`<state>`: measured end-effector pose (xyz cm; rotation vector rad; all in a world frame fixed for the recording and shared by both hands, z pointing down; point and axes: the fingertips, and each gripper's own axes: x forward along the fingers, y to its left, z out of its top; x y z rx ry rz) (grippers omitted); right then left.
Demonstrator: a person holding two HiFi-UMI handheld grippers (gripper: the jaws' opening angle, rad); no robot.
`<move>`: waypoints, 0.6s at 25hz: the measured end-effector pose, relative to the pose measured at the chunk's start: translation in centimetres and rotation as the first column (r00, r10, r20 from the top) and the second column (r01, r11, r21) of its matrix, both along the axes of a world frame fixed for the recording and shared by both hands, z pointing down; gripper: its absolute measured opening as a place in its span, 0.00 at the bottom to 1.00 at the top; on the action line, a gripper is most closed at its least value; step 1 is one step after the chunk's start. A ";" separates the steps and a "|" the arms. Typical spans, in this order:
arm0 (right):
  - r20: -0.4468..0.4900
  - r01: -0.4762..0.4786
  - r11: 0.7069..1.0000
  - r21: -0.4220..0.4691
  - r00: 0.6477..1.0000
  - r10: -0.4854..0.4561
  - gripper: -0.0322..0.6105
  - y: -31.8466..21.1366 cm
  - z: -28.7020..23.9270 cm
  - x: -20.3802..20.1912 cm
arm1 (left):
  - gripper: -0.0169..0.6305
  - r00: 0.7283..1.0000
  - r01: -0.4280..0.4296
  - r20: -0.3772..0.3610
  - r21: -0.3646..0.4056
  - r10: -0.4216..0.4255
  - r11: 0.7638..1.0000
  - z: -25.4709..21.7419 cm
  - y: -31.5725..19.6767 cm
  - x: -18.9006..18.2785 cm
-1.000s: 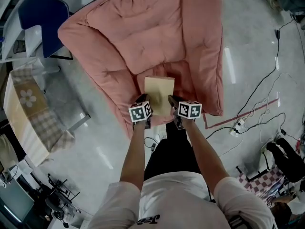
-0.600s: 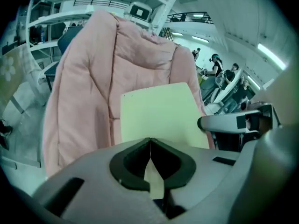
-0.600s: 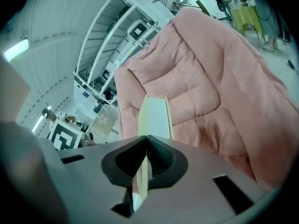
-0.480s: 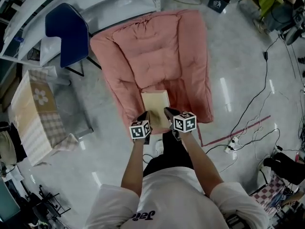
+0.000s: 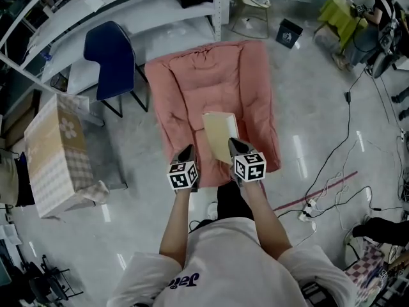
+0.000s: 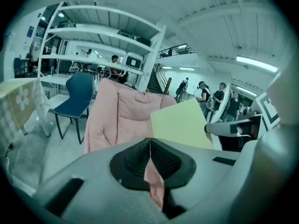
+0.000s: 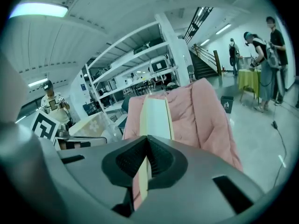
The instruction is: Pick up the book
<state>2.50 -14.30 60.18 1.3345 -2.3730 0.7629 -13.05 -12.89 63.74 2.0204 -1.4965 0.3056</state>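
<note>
R tongs (image 5: 232, 143) clamp book (image 5: 218, 132) edge over pink cushion (image 5: 204, 82); L tongs (image 5: 187, 150) closed, empty.

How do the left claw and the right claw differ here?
The right claw is shut on an edge of the book; the left claw is shut on nothing. The book runs straight out from the right claw but sits apart from the left claw, off to its side. Both are closed and point toward the pink cushion.
</note>
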 end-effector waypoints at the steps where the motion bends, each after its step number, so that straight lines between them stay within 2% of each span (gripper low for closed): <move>1: 0.010 -0.014 1.000 0.027 1.000 0.014 0.07 -0.2 -1.5 0.0 | 0.05 1.000 0.005 -0.003 0.031 -0.005 0.999 -1.7 -0.1 0.1; 4: 0.013 -0.040 0.991 0.129 0.999 0.039 0.07 -0.7 -6.5 -0.1 | 0.05 1.000 0.018 -0.015 0.138 -0.016 0.990 -7.3 -0.4 0.5; 6: 0.025 -0.055 0.978 0.203 0.998 0.051 0.07 -1.0 -10.1 -0.4 | 0.05 1.000 0.024 -0.009 0.222 -0.023 0.975 -11.4 -0.7 0.5; 11: 0.097 -0.108 0.923 0.369 0.992 0.077 0.07 -0.6 -18.6 -0.5 | 0.05 0.999 0.022 0.034 0.431 -0.040 0.902 -21.4 -0.3 0.4; 15: 0.168 -0.106 0.894 0.435 0.985 0.035 0.07 0.5 -24.0 -1.1 | 0.05 0.999 0.024 0.023 0.531 -0.043 0.847 -26.9 0.9 0.0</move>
